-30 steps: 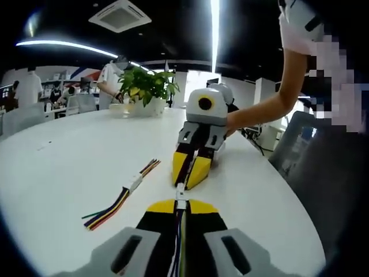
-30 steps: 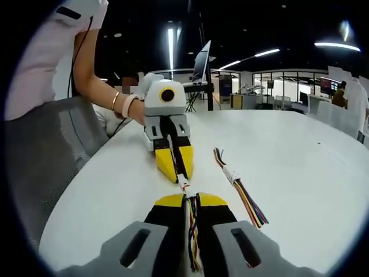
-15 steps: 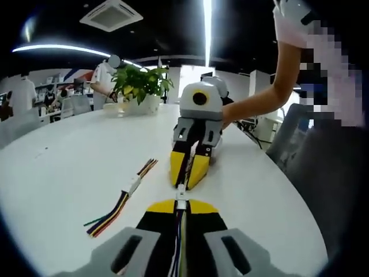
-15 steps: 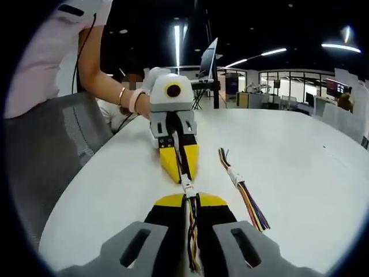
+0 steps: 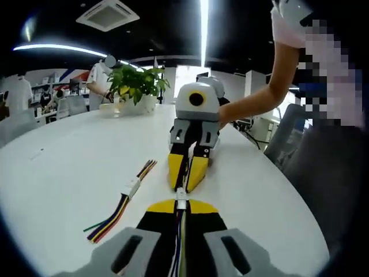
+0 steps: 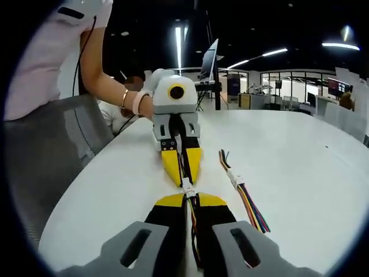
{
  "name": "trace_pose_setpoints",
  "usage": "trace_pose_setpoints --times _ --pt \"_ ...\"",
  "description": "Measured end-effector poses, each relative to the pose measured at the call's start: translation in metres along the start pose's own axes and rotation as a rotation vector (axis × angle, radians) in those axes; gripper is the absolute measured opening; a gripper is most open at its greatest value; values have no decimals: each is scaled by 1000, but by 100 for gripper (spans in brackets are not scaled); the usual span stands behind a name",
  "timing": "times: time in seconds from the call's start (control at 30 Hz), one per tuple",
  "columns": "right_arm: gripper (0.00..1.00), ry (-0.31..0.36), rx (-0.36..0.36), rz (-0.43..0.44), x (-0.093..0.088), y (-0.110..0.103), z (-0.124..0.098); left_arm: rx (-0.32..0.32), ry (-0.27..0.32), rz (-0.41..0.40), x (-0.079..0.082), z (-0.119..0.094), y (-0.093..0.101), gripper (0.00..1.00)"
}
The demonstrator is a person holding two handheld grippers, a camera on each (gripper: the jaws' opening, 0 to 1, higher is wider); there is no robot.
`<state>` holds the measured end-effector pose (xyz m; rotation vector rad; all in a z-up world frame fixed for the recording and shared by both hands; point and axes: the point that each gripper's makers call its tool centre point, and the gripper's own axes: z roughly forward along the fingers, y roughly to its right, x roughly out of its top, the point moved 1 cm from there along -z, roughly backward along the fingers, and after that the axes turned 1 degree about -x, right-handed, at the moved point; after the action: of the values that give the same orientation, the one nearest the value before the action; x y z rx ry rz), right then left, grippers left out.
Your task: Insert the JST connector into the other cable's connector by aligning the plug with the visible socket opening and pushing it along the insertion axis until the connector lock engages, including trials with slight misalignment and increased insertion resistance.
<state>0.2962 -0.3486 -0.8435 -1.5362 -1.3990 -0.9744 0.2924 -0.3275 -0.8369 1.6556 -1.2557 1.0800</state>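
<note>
My left gripper (image 5: 181, 203) is shut on a cable of thin coloured wires whose white JST connector (image 5: 181, 196) sticks out past its yellow tips. The right gripper (image 5: 183, 186) faces it tip to tip, held by a person's hand. In the right gripper view, my right gripper (image 6: 189, 200) is shut on its own wire bundle, and the white connectors (image 6: 188, 189) meet in the narrow gap before the left gripper (image 6: 185, 182). The two white ends touch in one line; whether the lock has caught is too small to tell.
A spare joined cable (image 5: 124, 199) with coloured wires lies on the white table (image 5: 69, 156), also visible as the spare cable (image 6: 242, 193). A potted plant (image 5: 135, 86) stands far back. A grey chair (image 6: 52, 150) sits at the table edge beside the person.
The two grippers have closed toward each other along one line. The small gap between the white connector ends has shut, and they now touch.
</note>
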Motion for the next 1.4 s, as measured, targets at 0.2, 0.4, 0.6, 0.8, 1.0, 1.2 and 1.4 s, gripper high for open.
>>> trace_pose_setpoints --times 0.2,0.4,0.6,0.8,1.0,1.2,1.4 --pt "2 20 -1 26 1 0 1 -4 7 -10 0 -1 -3 0" --pt "2 39 -18 49 3 3 2 -1 10 -16 0 -2 -7 0" --pt "2 57 -46 67 5 6 4 -1 3 -6 1 -2 -11 0" --pt "2 63 -84 65 7 12 7 -2 -7 8 2 -4 -19 0" --pt "3 79 -140 66 9 17 8 8 -16 19 4 -3 -24 0" --pt "3 85 -147 77 8 19 8 8 -10 -2 5 -4 -21 0" --pt "4 89 -145 90 7 21 7 10 5 -54 5 -6 -20 0"
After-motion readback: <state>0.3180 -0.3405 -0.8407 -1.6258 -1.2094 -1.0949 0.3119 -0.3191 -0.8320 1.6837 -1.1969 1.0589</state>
